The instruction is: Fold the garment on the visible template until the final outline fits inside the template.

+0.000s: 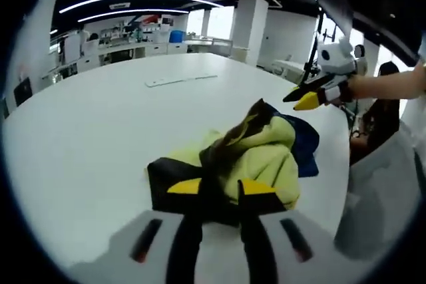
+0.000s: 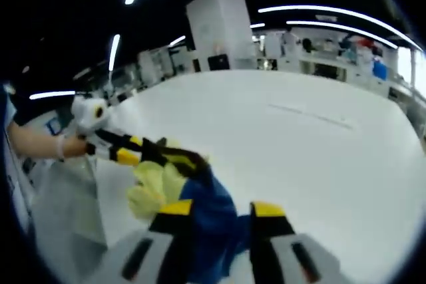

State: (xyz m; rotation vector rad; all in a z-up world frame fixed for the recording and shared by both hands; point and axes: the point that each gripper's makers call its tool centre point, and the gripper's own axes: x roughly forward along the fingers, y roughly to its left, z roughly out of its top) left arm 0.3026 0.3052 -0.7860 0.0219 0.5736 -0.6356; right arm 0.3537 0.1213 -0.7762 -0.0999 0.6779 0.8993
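A crumpled yellow, black and navy garment [image 1: 263,157] lies near the edge of a round white table [image 1: 100,138]. In the left gripper view, my left gripper [image 1: 219,191] is shut on the garment's dark hem, with black cloth between its yellow-tipped jaws. My right gripper [image 1: 307,98] hovers above and beyond the garment, apart from it, held by a hand [image 1: 383,86]. In the right gripper view, my right gripper [image 2: 221,209] is open above the navy part of the garment [image 2: 213,211]. There my left gripper [image 2: 190,159] comes in from the left and bites the black and yellow edge.
A thin white strip [image 1: 181,80] lies flat farther out on the table [image 2: 319,164], also seen as the strip [image 2: 313,116]. Pale cloth of the person [image 1: 379,191] hangs beside the table edge. A seated person in dark [image 1: 383,114] is behind. Desks and pillars stand far back.
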